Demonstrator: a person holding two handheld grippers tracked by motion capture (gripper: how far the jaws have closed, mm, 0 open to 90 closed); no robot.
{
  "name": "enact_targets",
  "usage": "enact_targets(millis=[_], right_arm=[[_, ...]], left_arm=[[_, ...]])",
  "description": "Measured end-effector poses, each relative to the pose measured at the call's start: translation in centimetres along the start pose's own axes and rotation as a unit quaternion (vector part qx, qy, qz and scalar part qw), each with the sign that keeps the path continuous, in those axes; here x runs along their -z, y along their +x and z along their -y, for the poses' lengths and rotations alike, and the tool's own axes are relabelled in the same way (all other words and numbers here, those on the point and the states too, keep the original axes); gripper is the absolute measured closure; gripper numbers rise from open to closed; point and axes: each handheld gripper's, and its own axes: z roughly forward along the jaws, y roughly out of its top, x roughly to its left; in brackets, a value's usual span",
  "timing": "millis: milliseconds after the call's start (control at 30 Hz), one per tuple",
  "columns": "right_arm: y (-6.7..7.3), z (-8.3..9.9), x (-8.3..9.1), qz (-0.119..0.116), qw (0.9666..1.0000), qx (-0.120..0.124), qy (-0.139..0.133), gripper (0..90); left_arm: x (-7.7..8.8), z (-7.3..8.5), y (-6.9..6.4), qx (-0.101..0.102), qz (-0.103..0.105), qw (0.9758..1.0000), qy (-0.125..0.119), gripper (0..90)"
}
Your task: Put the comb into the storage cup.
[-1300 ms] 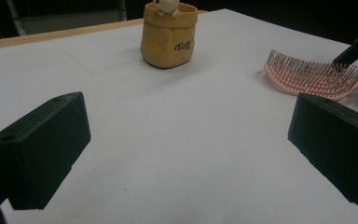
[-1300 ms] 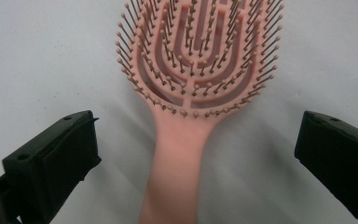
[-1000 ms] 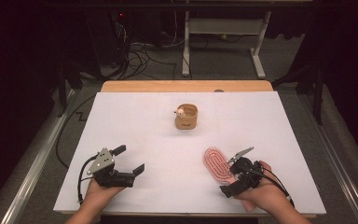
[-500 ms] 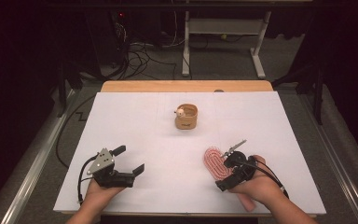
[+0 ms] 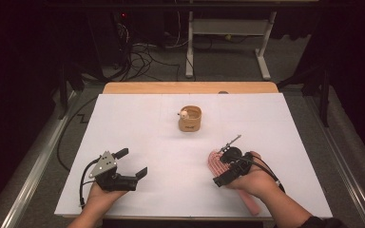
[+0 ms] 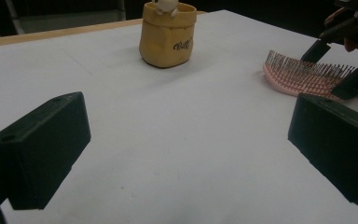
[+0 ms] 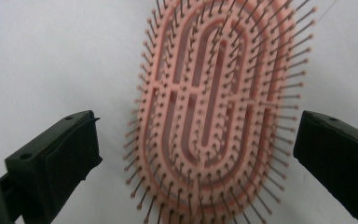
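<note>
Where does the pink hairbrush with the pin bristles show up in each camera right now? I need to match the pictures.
High view: the pink plastic hairbrush lies lower right of centre, partly under the right gripper.
Left gripper view: at the right edge, bristles up.
Right gripper view: centre, between the open jaws.
Shared landmark: the small tan pouch-shaped cup stands beyond the brush in the high view and at top centre in the left gripper view.

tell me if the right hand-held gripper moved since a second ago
Yes. The right hand-held gripper has shifted left and slightly toward the person, now over the pink hairbrush, judged against the yellow cup, which stayed put.
</note>
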Motion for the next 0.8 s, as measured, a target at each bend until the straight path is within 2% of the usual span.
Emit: enact_targets(millis=[167, 333, 367, 567, 667, 800], right_arm=[[-0.1, -0.8, -0.7, -0.001, 1.0, -0.001, 0.006, 4.1], [-0.4, -1.3, -1.1, -0.003, 0.9998, -0.01, 0.018, 10.3], [-0.5, -1.3, -1.2, -0.001, 0.9998, -0.005, 0.017, 11.0], [-0.6, -1.7, -1.3, 0.003, 0.9997, -0.013, 0.023, 13.5], [-0.5, -2.0, -1.3, 0.01, 0.9994, -0.011, 0.032, 15.6], [-0.6, -2.5, -1.4, 0.009, 0.9989, -0.017, 0.043, 16.1]], left_arm=[[0.0, 0.0, 0.0, 0.001, 0.0, 1.0, 0.0, 0.0], [0.0, 0.0, 0.1, 0.002, 0.0, 1.0, 0.0, 0.0], [0.0, 0.0, 0.1, 0.002, -0.001, 1.0, 0.001, 0.0], [0.0, 0.0, 0.1, 0.003, -0.001, 1.0, 0.0, 0.0], [0.0, 0.0, 0.1, 0.002, 0.002, 1.0, 0.0, 0.0], [0.0, 0.0, 0.1, 0.003, 0.001, 1.0, -0.003, 0.0]])
